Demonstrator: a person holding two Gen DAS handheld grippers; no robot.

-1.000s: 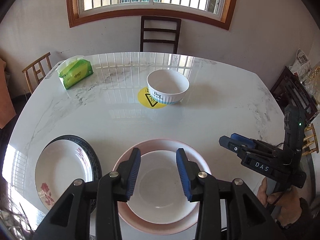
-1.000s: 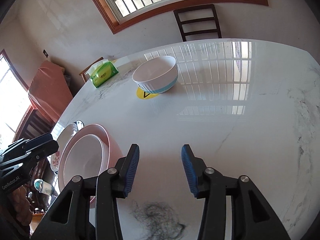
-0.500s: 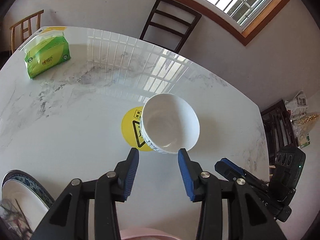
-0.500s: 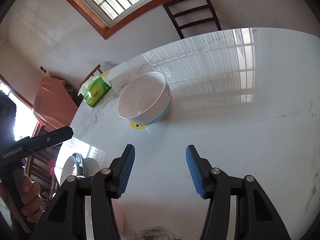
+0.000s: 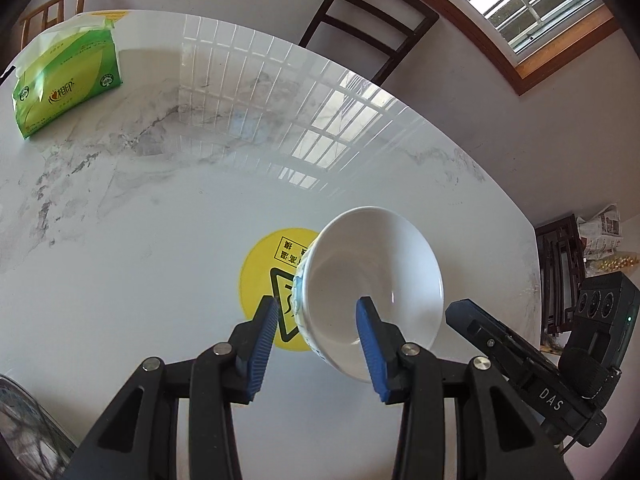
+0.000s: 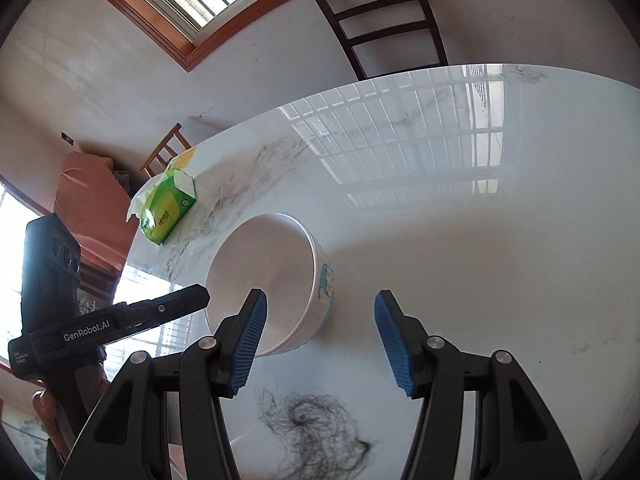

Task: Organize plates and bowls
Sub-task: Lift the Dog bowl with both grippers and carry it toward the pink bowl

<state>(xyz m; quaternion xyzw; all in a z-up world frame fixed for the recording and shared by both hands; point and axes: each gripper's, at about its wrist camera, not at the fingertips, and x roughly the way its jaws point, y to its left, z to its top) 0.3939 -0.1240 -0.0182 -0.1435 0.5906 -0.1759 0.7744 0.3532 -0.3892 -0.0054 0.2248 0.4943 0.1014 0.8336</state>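
A white bowl (image 5: 372, 280) with blue markings stands on the marble table, partly over a yellow round sticker (image 5: 268, 280). My left gripper (image 5: 318, 320) is open, with the bowl's near left rim between its blue pads, apart from both. My right gripper (image 6: 320, 320) is open, straddling the bowl's (image 6: 272, 276) right rim, one pad inside the bowl and one outside. In the left wrist view the right gripper (image 5: 520, 356) sits just right of the bowl. A plate's edge (image 5: 16, 404) shows at bottom left.
A green tissue pack (image 5: 64, 84) lies at the table's far left. A dark wooden chair (image 5: 368, 16) stands behind the table's far edge. A tuft of dark hair (image 6: 316, 432) lies on the table near my right gripper. A side cabinet (image 5: 560, 276) stands to the right.
Both grippers have moved forward across the table to the white bowl. The stacked plates have dropped out of view behind them. Both stay open.
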